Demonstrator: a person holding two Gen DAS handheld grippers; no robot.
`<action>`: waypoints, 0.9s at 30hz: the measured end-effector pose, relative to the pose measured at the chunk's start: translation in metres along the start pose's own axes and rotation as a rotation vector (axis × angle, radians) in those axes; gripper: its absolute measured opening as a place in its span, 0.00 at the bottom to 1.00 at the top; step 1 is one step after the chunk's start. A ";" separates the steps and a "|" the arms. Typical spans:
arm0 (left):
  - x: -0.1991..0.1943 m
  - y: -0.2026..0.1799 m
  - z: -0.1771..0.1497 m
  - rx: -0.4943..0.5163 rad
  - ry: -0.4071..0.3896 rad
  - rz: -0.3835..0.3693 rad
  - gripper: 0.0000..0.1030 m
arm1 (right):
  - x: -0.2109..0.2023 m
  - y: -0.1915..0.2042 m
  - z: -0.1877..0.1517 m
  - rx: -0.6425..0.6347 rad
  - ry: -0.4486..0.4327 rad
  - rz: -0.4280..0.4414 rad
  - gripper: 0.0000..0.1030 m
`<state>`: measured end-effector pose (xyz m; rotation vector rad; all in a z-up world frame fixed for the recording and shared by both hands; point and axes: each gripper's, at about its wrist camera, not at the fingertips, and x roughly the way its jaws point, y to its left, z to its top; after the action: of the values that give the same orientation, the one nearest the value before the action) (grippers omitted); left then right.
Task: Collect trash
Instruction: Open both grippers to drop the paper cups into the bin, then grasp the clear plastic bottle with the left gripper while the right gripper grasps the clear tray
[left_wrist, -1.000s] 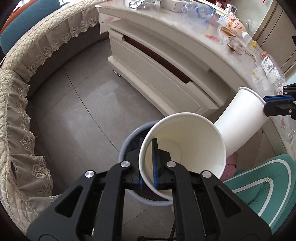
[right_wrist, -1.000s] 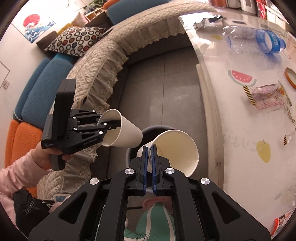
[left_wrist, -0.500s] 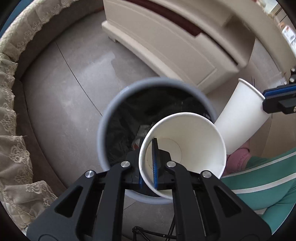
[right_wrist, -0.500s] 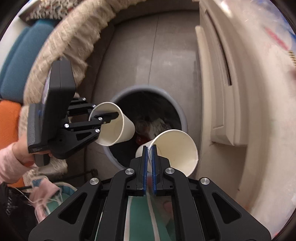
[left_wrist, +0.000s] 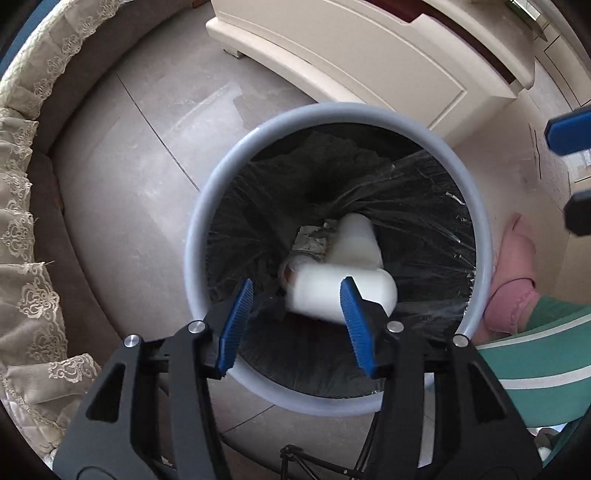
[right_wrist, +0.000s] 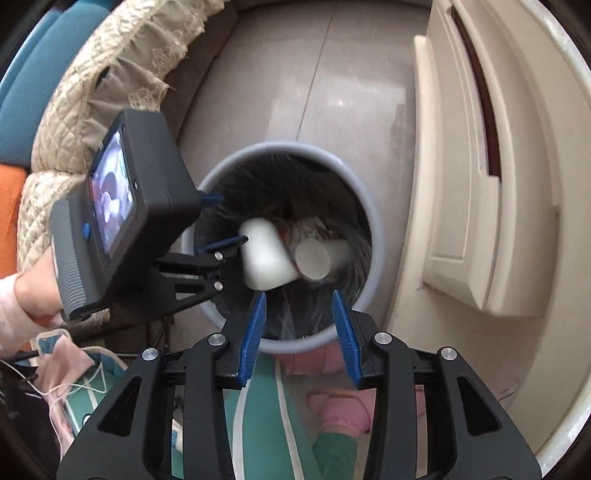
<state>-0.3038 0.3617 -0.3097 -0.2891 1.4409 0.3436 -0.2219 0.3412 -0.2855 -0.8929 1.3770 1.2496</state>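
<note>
1. A round grey plastic bin (left_wrist: 334, 110) lined with a black bag (left_wrist: 258, 229) stands on the grey tiled floor (left_wrist: 122, 177); it serves as the landmark here.
2. The left gripper (left_wrist: 295, 321) hangs above the near rim of the bin, pointing straight down into it. Its blue-padded jaws have just been opening and now stand apart, with nothing pressed between them.
3. A white paper cup (left_wrist: 341, 295), blurred, lies on its side inside the bin, seen below the left gripper's spread fingers.
4. A second white paper cup (left_wrist: 356, 240) lies inside the bin just beyond the first, touching it, among other crumpled rubbish.
5. The right gripper (right_wrist: 299, 330) hovers above the bin's near edge. Its jaws have also just been opening and are parted, holding nothing.
6. A cream cabinet (left_wrist: 369, 59) stands just beyond the bin.
7. A beige lace-trimmed sofa cover (left_wrist: 26, 221) curves round the bin's left side, well apart from it.
</note>
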 end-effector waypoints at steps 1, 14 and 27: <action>-0.002 0.002 0.001 -0.005 -0.002 -0.002 0.46 | -0.005 -0.001 0.000 0.011 -0.016 0.010 0.38; -0.113 -0.003 0.033 0.015 -0.222 -0.104 0.48 | -0.138 -0.033 -0.040 0.122 -0.388 0.076 0.51; -0.235 -0.176 0.096 0.399 -0.453 -0.227 0.74 | -0.264 -0.123 -0.271 0.532 -0.610 -0.164 0.63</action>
<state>-0.1687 0.2255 -0.0676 -0.0417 0.9876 -0.0676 -0.1071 0.0255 -0.0731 -0.2140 1.0316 0.8595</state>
